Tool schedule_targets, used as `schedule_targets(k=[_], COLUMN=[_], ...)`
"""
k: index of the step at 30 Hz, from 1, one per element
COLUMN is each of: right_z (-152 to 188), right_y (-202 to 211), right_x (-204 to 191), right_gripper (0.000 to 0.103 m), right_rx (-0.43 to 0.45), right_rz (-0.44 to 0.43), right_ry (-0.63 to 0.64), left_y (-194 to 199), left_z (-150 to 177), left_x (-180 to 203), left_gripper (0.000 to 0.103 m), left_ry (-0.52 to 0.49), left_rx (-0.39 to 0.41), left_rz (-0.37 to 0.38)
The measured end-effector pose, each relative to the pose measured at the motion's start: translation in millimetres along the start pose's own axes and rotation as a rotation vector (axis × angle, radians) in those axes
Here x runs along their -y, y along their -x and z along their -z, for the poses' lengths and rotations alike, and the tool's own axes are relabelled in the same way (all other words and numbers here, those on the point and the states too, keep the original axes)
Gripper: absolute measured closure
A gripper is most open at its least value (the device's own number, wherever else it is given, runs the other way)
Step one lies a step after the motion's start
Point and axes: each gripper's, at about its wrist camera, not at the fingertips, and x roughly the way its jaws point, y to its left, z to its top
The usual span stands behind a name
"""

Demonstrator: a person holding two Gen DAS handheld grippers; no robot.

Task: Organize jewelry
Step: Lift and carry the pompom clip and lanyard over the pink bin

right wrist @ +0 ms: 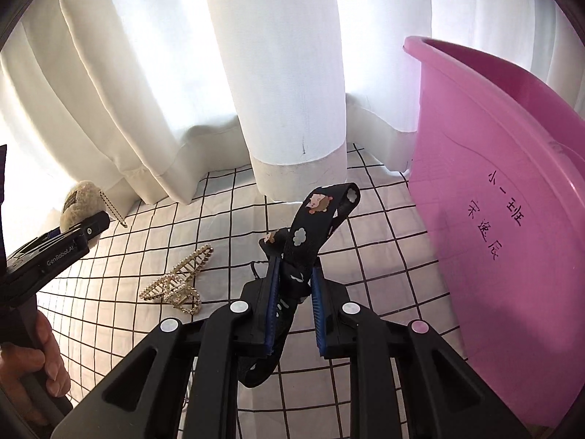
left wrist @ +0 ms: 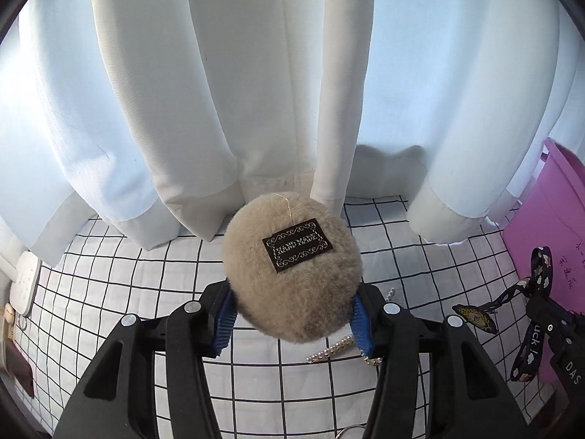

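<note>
My left gripper (left wrist: 292, 311) is shut on a beige furry pompom charm (left wrist: 292, 267) with a black "HAND MADE" label, held above the checked cloth. The charm (right wrist: 78, 201) and its bead chain also show at the left of the right wrist view. My right gripper (right wrist: 295, 281) is shut on a black lanyard strap (right wrist: 314, 219) printed with clouds and cartoon animals; the strap loops up past the fingertips. A gold pearl hair claw clip (right wrist: 179, 281) lies on the cloth left of my right gripper; part of it (left wrist: 332, 349) shows under the charm.
A pink plastic tub (right wrist: 493, 190) with handwritten characters stands at the right, also seen in the left wrist view (left wrist: 548, 237). White curtains (left wrist: 256, 91) hang down to the back of the white black-grid cloth (left wrist: 146, 285). A white device (left wrist: 25, 281) lies at the far left.
</note>
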Motion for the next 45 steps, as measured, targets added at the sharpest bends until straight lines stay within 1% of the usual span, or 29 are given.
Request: schedule_targets(k=[2,3,8,12,17,22,26,31,36,40,45], right_z=[-1,-3,-10,-19,-33,-44,-48,-48,-46,-43,-39], right_y=[12,19,58,91,135,168,188,200,197,185,160], right_x=[3,4,15,31,63,106,146,193,231,250,269], right_gripper=[0.087,0.087,0.087,0.087,0.087,0.087,0.087,0.087,0.087,0.087,0.087], right_rx=[0.018,0.028,0.086,0.140,0.226,0.291,0.319,0.324,0.290,0.243,0.188], right_rz=[-0.013,-0.018,-0.036,-0.037,-0.006,0.050,0.103,0.163,0.190,0.183,0.168], right_ry=[0.009,0.012,0.015,0.008,-0.013,-0.051,-0.085,-0.119,-0.151,-0.167,-0.183], left_y=[11,18,59,85,118,133,143,151,149,133,105], left_z=[-2,-14,-18,-29,-36,-50,-56,-58,-55,-49,-39], left_x=[13,16,43,74,107,159,196,251,297,328,354], left_gripper=[0.053,0.053,0.053,0.053,0.053,0.053,0.053,0.053,0.052,0.052,0.051], left_ry=[-0.014,-0.025,-0.078,-0.109,-0.143,-0.176,-0.200,-0.242,-0.277,-0.306,-0.338], left_rx=[0.010,0.014,0.049,0.088,0.131,0.153,0.155,0.169,0.148,0.100,0.032], left_rz=[0.024,0.035,0.098,0.140,0.206,0.274,0.320,0.355,0.380,0.377,0.337])
